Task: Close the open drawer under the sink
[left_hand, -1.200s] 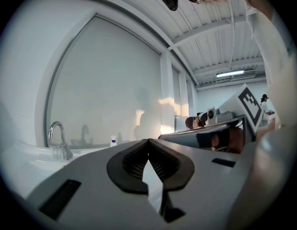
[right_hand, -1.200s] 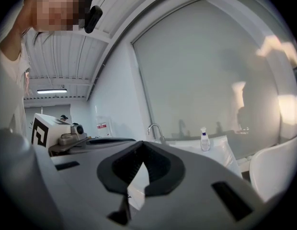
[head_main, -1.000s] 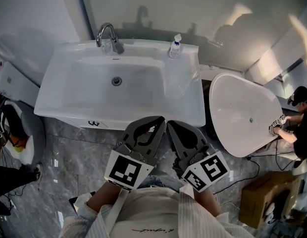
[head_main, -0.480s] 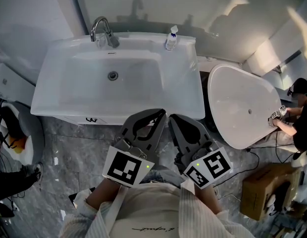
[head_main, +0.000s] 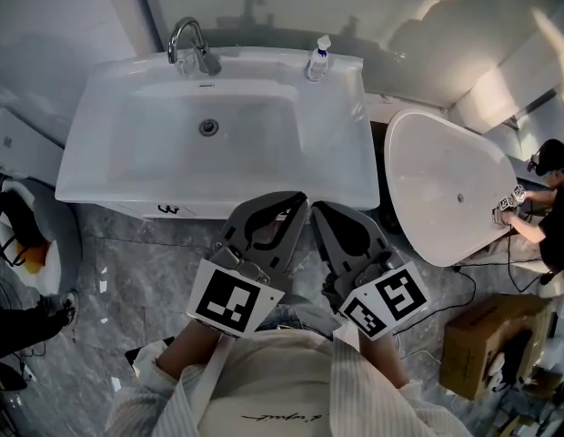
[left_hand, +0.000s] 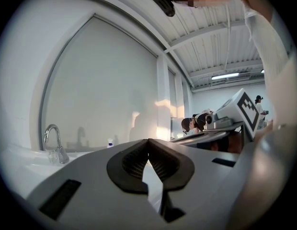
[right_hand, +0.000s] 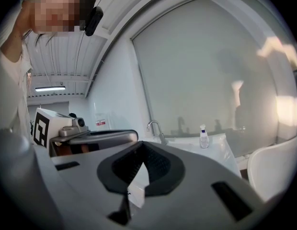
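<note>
Fingers (left_hand: 91, 176) of the left gripper (head_main: 297, 205) are meeting at the tips, gripping nothing; those of the right gripper (head_main: 317, 209) are doing likewise. Both are hovering side by side just off the front edge of the sink (head_main: 91, 176). Only the head view is showing the drawer front (head_main: 168, 209), a white strip under that edge; how far it is standing open cannot be told. The gripper views are showing the faucet (head_main: 191, 48) and bottle (head_main: 319, 59) along the back edge.

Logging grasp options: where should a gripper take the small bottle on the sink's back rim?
By the bottle's body, below its cap, coming from the front across the sink: it stands upright on the rim with the wall close behind.
</note>
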Motion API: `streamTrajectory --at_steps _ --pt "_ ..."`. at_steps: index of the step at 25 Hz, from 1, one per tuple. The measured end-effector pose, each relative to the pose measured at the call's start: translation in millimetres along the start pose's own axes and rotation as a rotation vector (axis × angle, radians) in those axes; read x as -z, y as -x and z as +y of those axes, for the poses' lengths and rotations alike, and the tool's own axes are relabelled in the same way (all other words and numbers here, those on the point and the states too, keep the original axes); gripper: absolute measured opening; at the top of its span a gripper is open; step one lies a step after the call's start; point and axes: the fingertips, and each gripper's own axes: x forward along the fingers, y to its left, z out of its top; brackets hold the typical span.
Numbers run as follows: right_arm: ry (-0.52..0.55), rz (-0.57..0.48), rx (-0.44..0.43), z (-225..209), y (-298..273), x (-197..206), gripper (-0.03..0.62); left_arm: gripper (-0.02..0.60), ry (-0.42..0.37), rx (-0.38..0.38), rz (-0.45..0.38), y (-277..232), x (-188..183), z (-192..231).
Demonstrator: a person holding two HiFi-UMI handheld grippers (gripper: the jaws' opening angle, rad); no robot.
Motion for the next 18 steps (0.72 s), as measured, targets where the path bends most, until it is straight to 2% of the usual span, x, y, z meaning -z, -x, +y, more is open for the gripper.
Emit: streamTrajectory --at_steps 10,18 --pt "-0.013 0.014 -0.002 7.8 2.7 6.6 0.009 0.015 0.019 0.004 0.006 11.0 2.8 -1.8" --pt "-0.018 0.036 -0.026 6.2 7.0 16.6 0.009 0.015 0.042 -0.025 0.024 13.5 14.9 -6.9"
